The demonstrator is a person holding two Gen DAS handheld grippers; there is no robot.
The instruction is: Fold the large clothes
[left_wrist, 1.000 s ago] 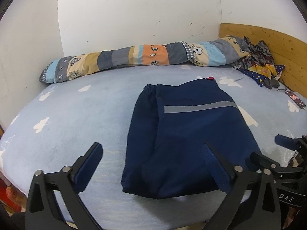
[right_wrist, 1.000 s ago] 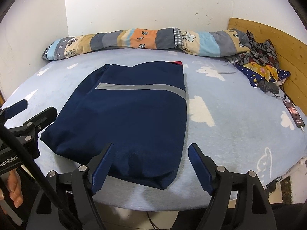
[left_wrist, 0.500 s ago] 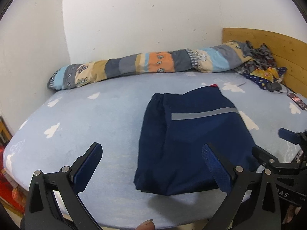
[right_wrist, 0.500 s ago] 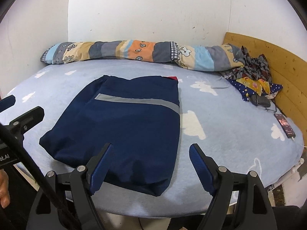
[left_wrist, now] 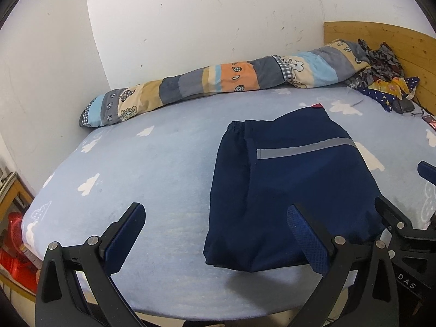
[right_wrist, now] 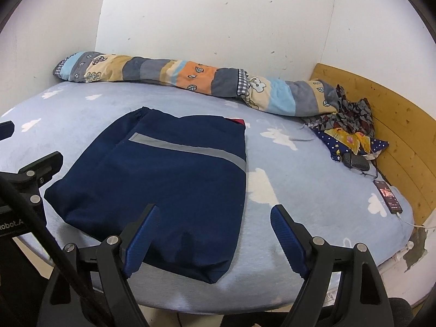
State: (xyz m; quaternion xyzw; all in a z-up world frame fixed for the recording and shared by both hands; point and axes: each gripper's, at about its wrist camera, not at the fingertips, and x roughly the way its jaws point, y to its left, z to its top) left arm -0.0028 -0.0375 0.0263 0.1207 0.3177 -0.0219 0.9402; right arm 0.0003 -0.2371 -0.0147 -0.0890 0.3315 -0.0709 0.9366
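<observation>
The left gripper [left_wrist: 215, 234] has its two blue fingers wide apart and holds nothing. It hangs over the near edge of the bed [left_wrist: 152, 169]. The right gripper [right_wrist: 212, 234] is wide apart too, with nothing in it, and it sits at the same near edge.

The dark blue clothes [right_wrist: 169, 185] lie folded flat on the bed, close to the near edge, with a grey stripe [right_wrist: 190, 150] across them. The tips of both grippers show in front of the clothes, but I cannot tell if they touch the cloth.

A long striped blanket roll [right_wrist: 190, 79] lies along the wall at the far side, well apart from the clothes. In the far right corner, by the wooden headboard [right_wrist: 395, 136], there is a heap of small mixed clothes [right_wrist: 351, 125]. A phone [right_wrist: 388, 196] lies on the sheet near the headboard. Something red [left_wrist: 16, 234] sits low beside the bed on the left.
</observation>
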